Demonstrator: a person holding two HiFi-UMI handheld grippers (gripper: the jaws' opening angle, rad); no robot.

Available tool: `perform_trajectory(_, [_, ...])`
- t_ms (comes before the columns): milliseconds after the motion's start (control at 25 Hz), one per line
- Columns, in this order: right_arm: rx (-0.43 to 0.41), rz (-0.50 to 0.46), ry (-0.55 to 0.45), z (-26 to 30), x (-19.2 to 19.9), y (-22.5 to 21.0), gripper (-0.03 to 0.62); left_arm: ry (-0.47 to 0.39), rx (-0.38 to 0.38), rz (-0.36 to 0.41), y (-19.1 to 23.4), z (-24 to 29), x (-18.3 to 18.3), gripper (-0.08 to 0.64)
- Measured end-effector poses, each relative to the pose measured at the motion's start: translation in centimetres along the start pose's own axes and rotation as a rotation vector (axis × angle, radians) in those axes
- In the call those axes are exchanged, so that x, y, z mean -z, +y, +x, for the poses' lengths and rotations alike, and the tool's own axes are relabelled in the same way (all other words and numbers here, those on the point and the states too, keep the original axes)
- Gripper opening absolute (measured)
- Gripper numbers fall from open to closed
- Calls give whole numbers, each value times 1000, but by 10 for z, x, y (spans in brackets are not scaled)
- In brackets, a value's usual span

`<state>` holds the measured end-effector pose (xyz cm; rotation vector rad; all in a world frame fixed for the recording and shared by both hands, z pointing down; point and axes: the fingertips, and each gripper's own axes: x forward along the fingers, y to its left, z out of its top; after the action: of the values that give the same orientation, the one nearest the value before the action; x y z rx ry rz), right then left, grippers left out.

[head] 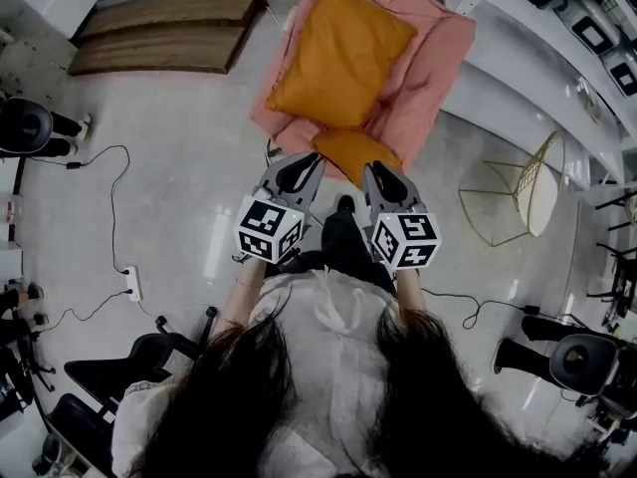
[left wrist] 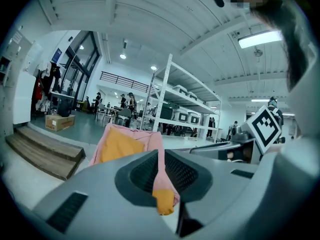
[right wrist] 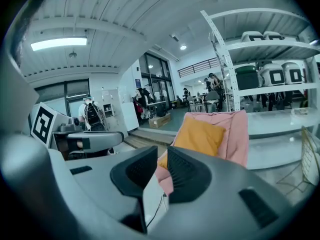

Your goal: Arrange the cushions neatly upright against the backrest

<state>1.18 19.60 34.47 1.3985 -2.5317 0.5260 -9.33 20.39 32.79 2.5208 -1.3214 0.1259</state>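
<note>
A pink chair stands ahead with a large orange cushion leaning on its backrest. A smaller orange cushion lies at the seat's front edge. My left gripper is just short of that cushion's left corner, jaws together and empty. My right gripper hovers at its right side, jaws nearly touching with nothing between them. In the left gripper view the gripper points at the chair and the large cushion. In the right gripper view the gripper faces the cushion.
Wooden steps lie to the left of the chair. White shelving runs along the right, with a gold wire chair in front of it. A cable and power strip cross the floor at left, near black office chairs.
</note>
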Motion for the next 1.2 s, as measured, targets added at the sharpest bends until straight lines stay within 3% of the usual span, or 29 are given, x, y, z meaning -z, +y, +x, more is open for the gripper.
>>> perform_trajectory(600, [-83, 40, 78, 115, -34, -142, 72, 58, -143, -3, 54, 146, -27, 49])
perform_trajectory(760, [-104, 62, 95, 134, -32, -163, 72, 80, -185, 12, 65, 162, -29, 49])
perform_trajectory(960, [-114, 68, 114, 155, -27, -179, 72, 87, -244, -33, 94, 168, -29, 50])
perform_trajectory(1200, [-87, 91, 154, 175, -13, -196, 72, 150, -272, -10, 134, 178, -25, 51])
